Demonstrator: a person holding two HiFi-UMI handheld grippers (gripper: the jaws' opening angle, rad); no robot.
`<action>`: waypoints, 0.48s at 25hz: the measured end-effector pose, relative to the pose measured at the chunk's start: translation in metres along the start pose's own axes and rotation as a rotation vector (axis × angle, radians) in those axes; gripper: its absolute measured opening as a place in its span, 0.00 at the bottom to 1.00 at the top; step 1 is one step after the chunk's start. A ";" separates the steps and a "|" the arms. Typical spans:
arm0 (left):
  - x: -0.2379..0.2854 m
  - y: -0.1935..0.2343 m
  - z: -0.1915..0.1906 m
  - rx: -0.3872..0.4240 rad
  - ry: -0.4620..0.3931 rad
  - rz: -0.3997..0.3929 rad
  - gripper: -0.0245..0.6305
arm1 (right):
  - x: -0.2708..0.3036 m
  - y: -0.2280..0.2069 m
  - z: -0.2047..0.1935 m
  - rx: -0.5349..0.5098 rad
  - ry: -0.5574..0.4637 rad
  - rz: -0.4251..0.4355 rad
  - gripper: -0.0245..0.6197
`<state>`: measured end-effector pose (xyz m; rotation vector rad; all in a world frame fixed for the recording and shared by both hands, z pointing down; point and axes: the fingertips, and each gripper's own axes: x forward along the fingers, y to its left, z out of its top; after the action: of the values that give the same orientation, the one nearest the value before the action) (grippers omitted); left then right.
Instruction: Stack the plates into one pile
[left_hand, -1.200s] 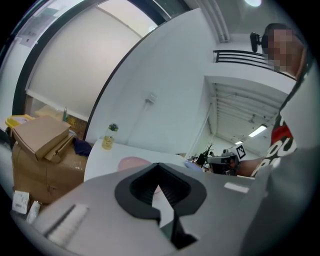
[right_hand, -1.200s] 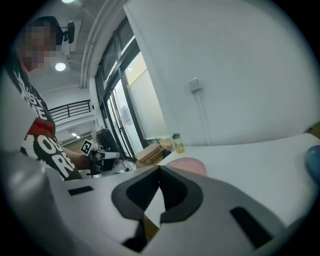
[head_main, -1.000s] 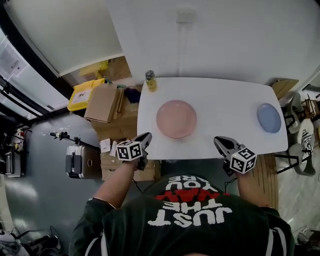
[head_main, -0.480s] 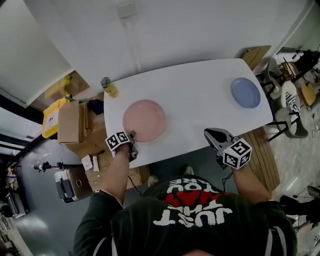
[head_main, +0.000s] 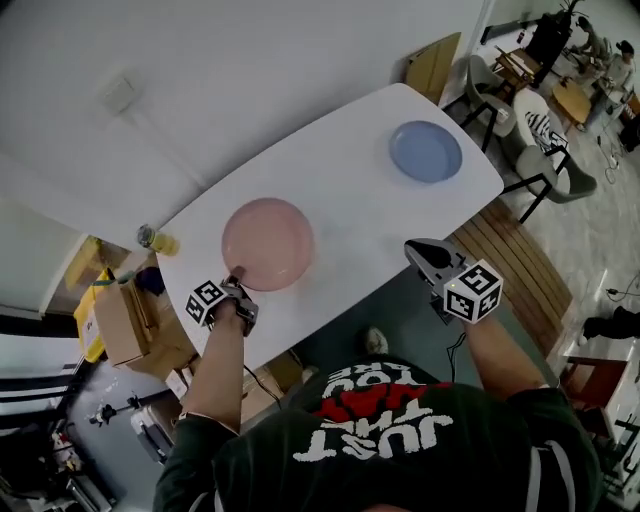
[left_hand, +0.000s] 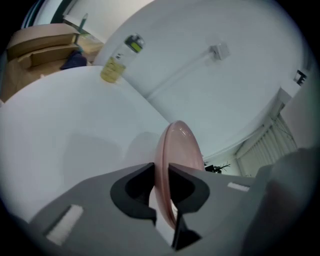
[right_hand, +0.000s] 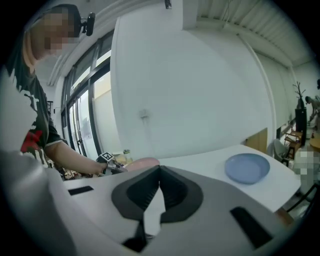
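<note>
A pink plate (head_main: 268, 243) lies left of centre on the white table (head_main: 350, 215). A blue plate (head_main: 426, 151) sits near the table's far right corner. My left gripper (head_main: 236, 284) is at the pink plate's near rim. In the left gripper view that pink plate (left_hand: 177, 145) stands edge-on between the jaws of the left gripper (left_hand: 161, 168), which have just been closing and now pinch the rim. My right gripper (head_main: 416, 248) hovers shut and empty over the table's front edge. The right gripper view shows the right gripper (right_hand: 160, 171) aimed across the table, the blue plate (right_hand: 247, 167) ahead to its right.
A small bottle of yellow liquid (head_main: 155, 239) stands at the table's far left corner. Cardboard boxes (head_main: 120, 320) sit on the floor left of the table. Chairs (head_main: 530, 115) and a wooden slatted floor (head_main: 510, 255) lie beyond the right end.
My left gripper has moved forward from the table's front edge onto the pink plate's near rim and taken hold of it. The right gripper has shifted sideways, still shut. The head view has swung.
</note>
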<state>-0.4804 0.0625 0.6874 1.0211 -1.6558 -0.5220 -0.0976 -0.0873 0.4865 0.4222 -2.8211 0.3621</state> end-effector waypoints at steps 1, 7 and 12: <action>0.016 -0.027 -0.003 0.017 0.013 -0.031 0.12 | -0.010 -0.012 0.001 0.006 -0.014 -0.027 0.05; 0.125 -0.184 -0.051 0.142 0.104 -0.162 0.12 | -0.088 -0.082 -0.006 0.059 -0.079 -0.177 0.05; 0.224 -0.288 -0.119 0.204 0.202 -0.186 0.12 | -0.175 -0.132 -0.038 0.127 -0.088 -0.340 0.05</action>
<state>-0.2791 -0.2599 0.6319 1.3424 -1.4632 -0.3617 0.1138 -0.1548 0.4978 0.9502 -2.7458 0.4586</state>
